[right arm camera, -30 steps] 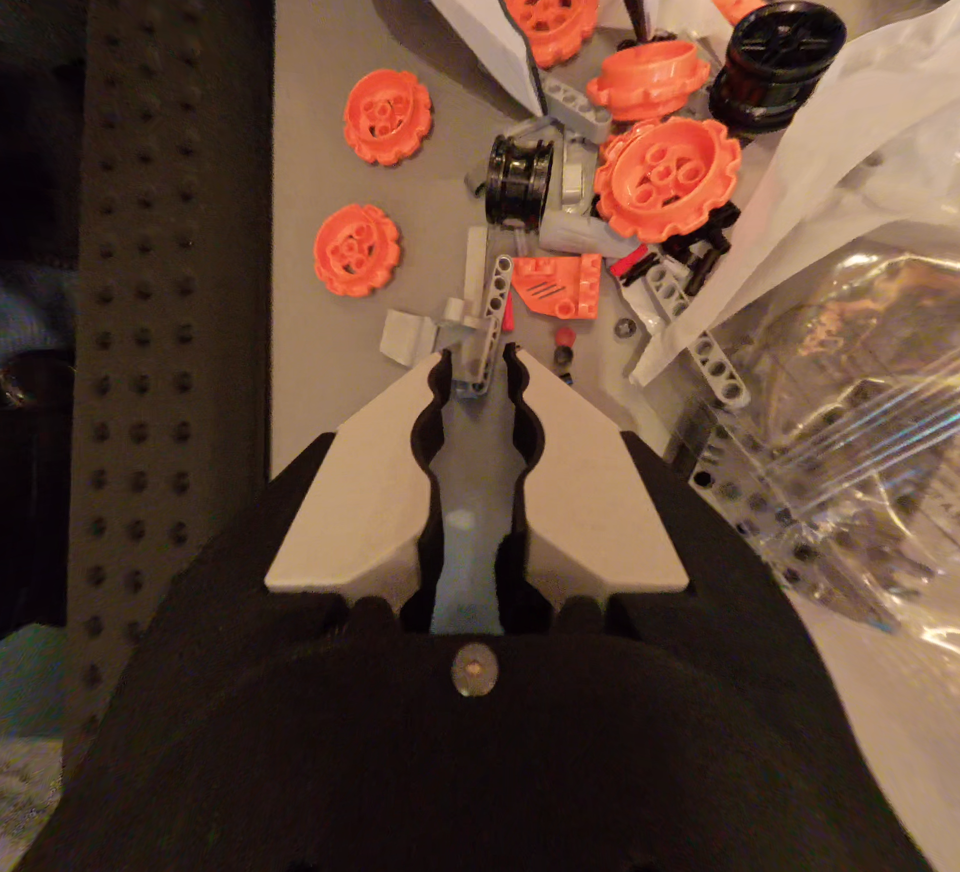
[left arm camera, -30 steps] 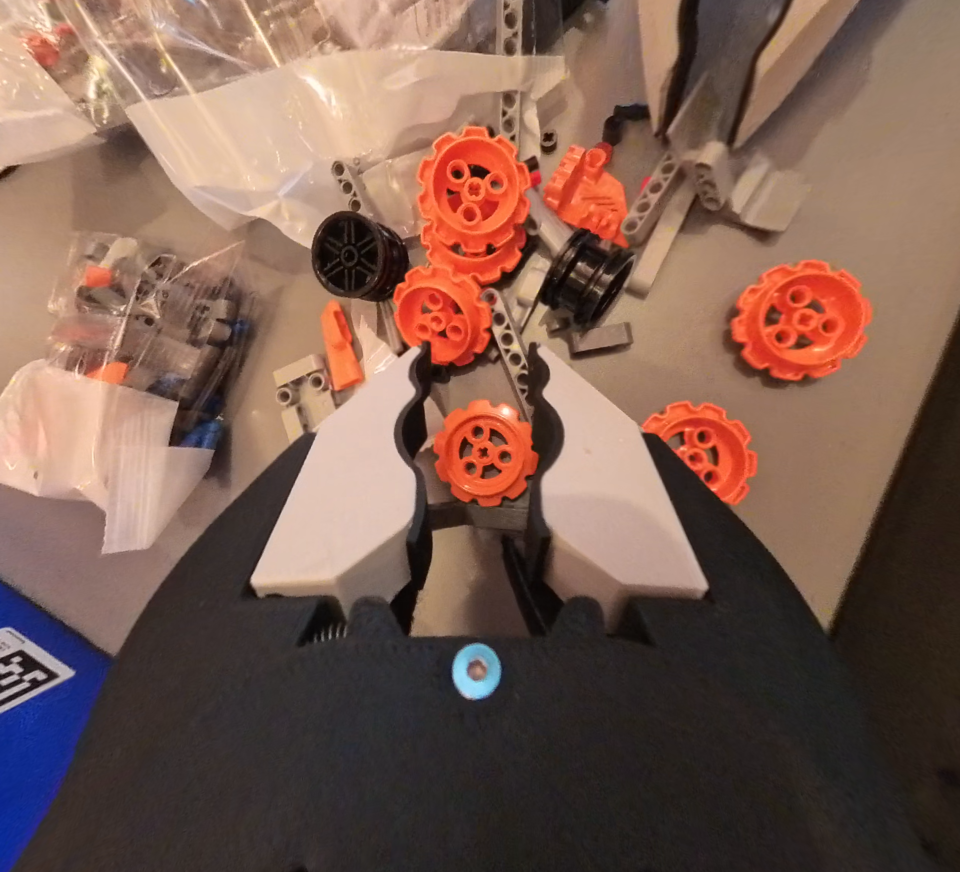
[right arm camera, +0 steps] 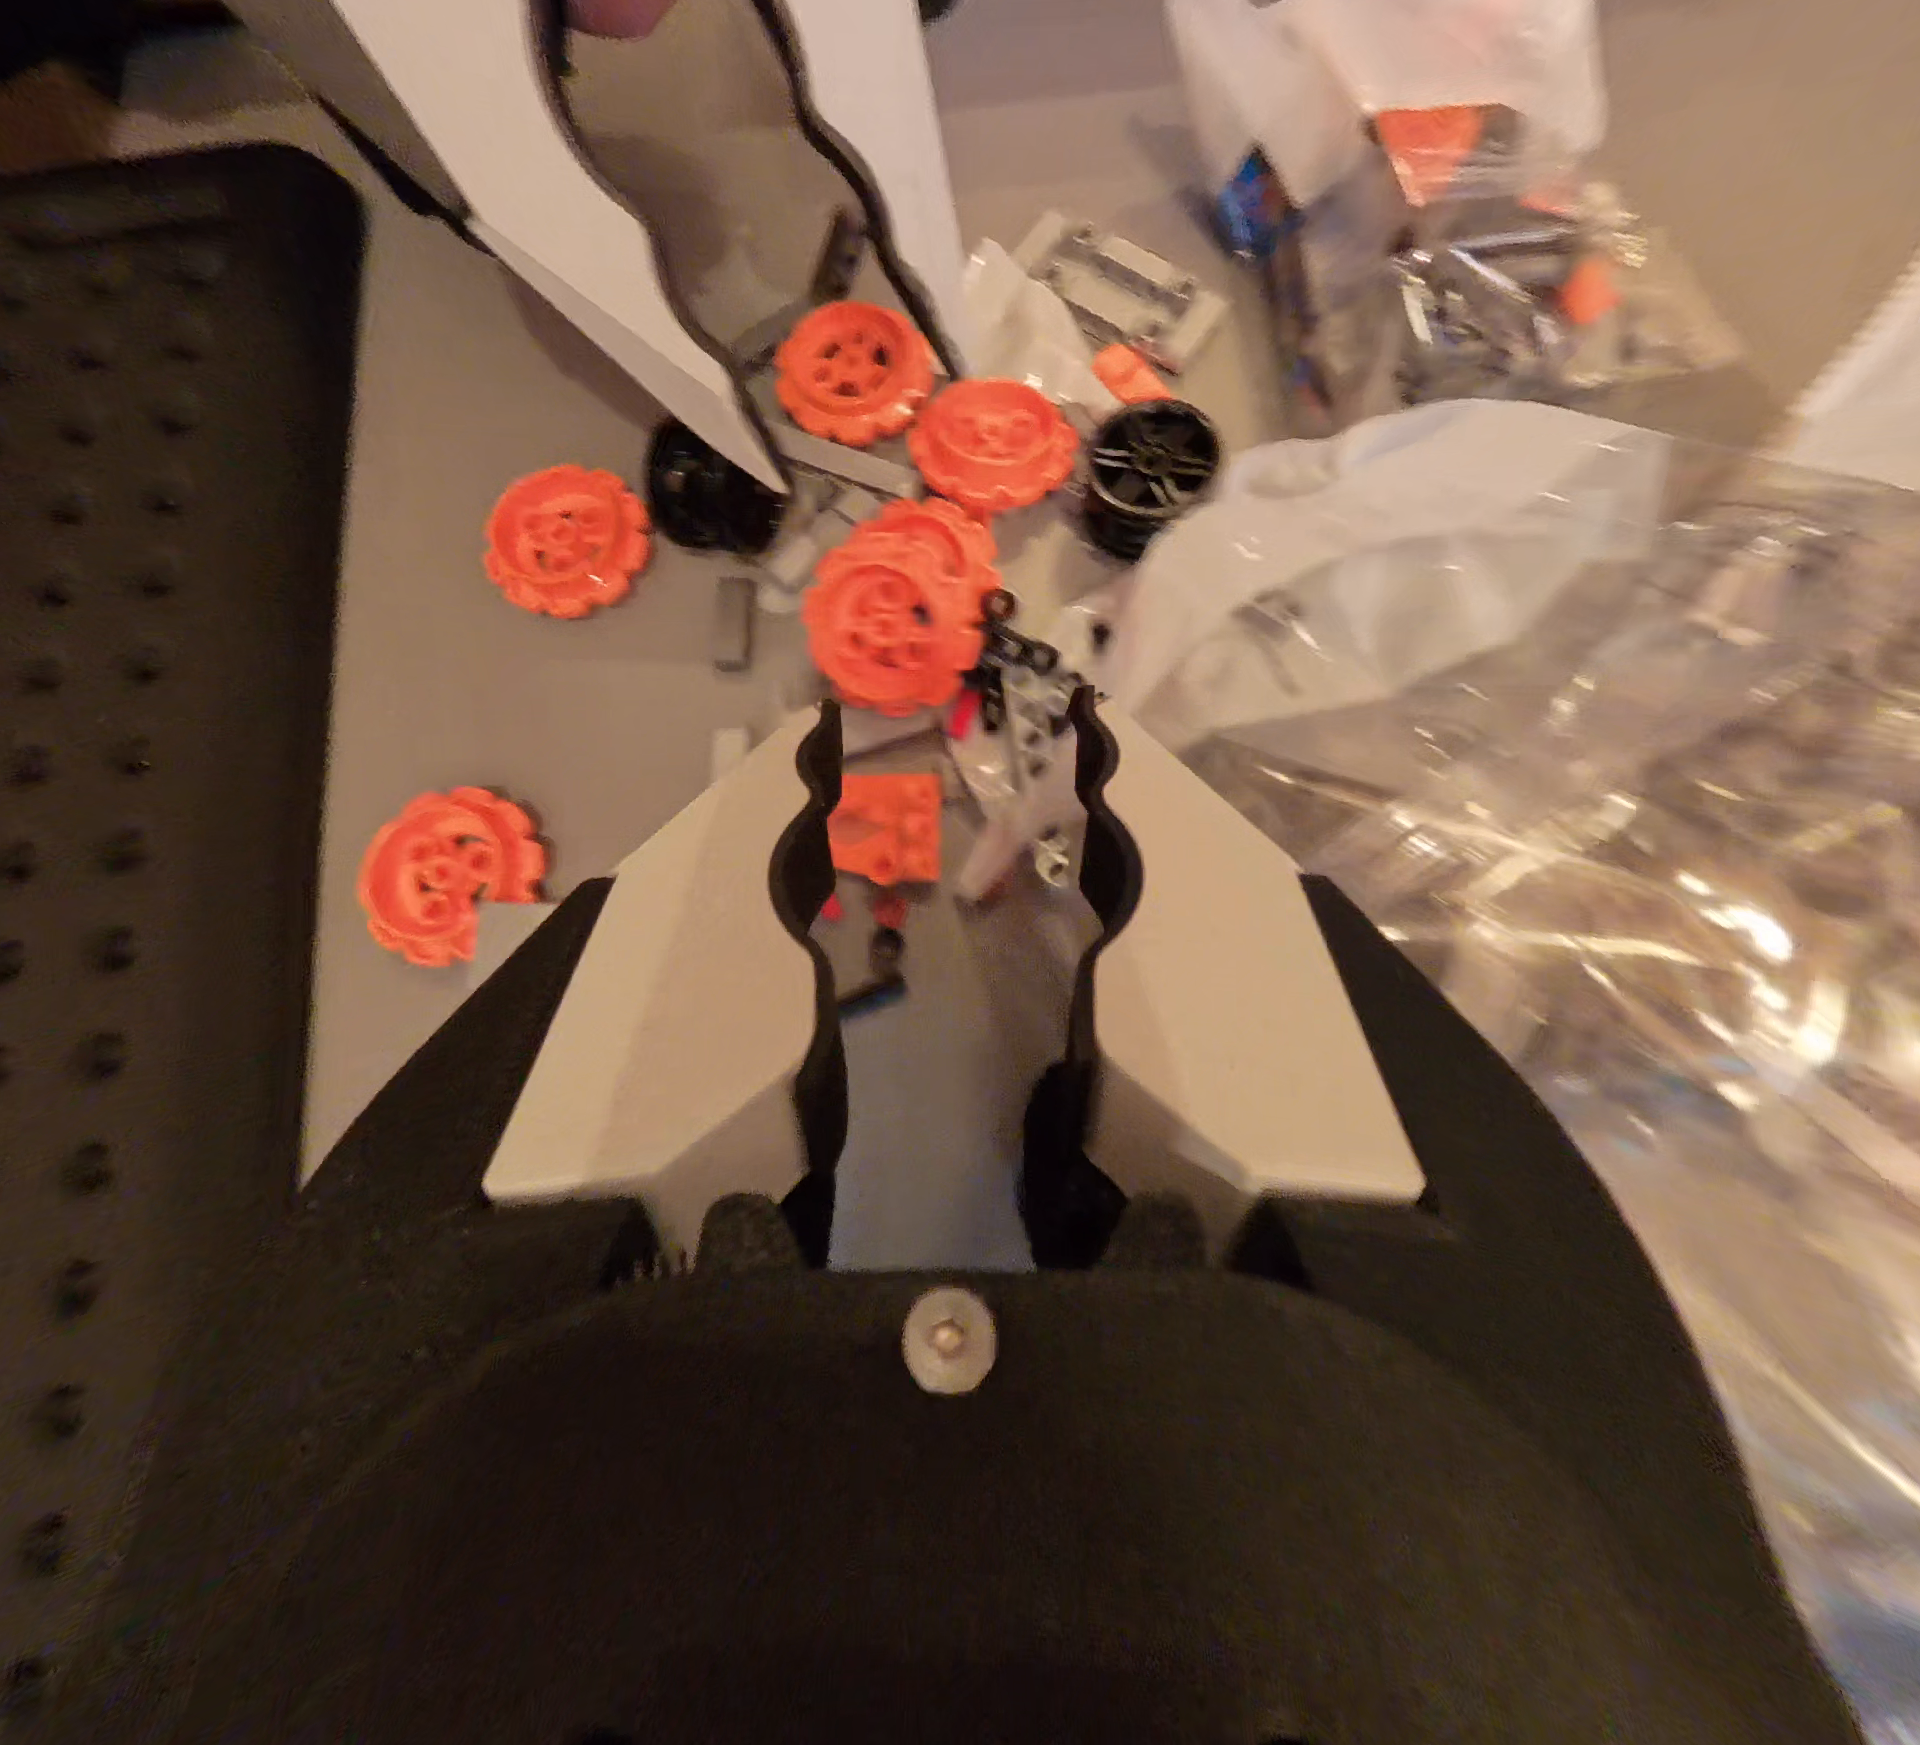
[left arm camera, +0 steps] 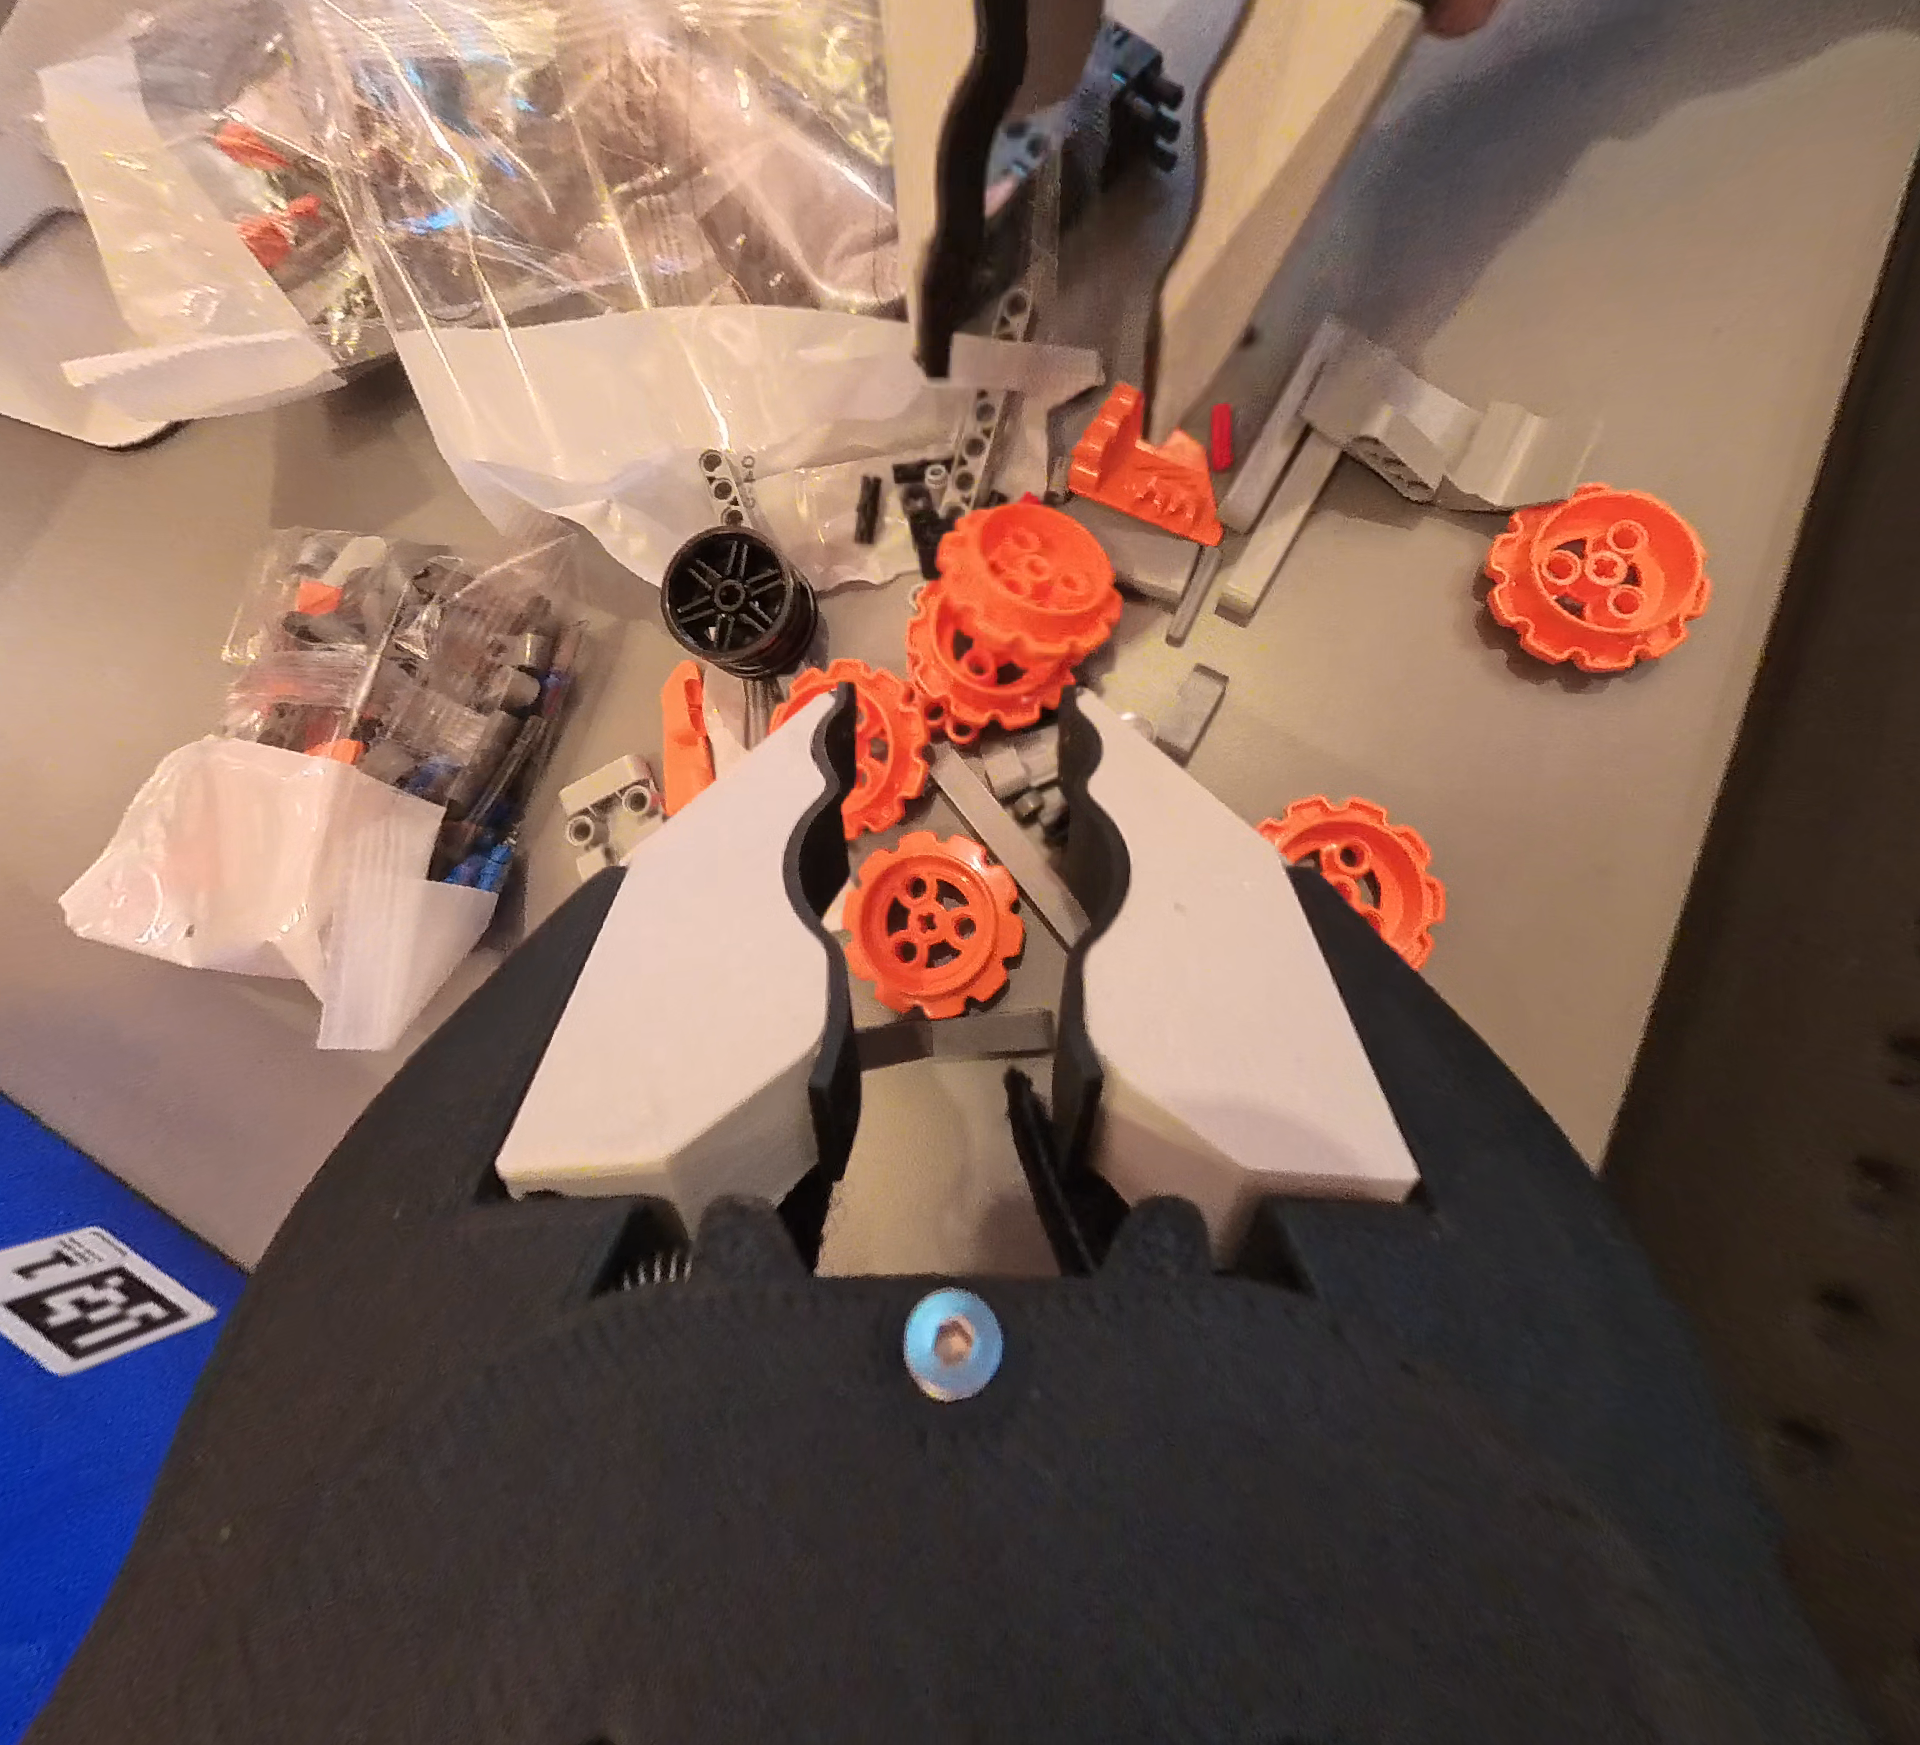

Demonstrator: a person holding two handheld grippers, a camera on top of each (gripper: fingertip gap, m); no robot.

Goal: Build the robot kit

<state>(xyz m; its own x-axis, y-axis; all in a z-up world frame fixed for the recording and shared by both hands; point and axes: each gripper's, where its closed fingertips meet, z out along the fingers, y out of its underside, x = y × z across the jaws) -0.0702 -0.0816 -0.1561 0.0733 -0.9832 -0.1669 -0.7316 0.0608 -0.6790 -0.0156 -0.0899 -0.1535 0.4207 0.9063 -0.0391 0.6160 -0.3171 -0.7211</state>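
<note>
The stacked toothed wheels [left arm camera: 1023, 599] lie on the table [left arm camera: 1558, 272]. Left of them stands a spoked wheel [left arm camera: 738, 599], and far right lies a single toothed wheel [left arm camera: 1598, 575]. Behind them lies the big plastic bag [left arm camera: 582, 137], and before them another toothed wheel [left arm camera: 932, 923].

loose plastic building parts and bags on a grey tabletop [left arm camera: 260, 490].
orange toothed plastic wheels [left arm camera: 932, 921] lie scattered; two black spoked wheel hubs [left arm camera: 738, 599] sit near them. grey perforated beams [left arm camera: 977, 428] and an orange angled panel [left arm camera: 1143, 474] lie among them. a large clear plastic bag [left arm camera: 540, 95] and a small clear bag of parts [left arm camera: 395, 708] lie beside; a blue board [left arm camera: 42, 1280] lies at the edge.
</note>
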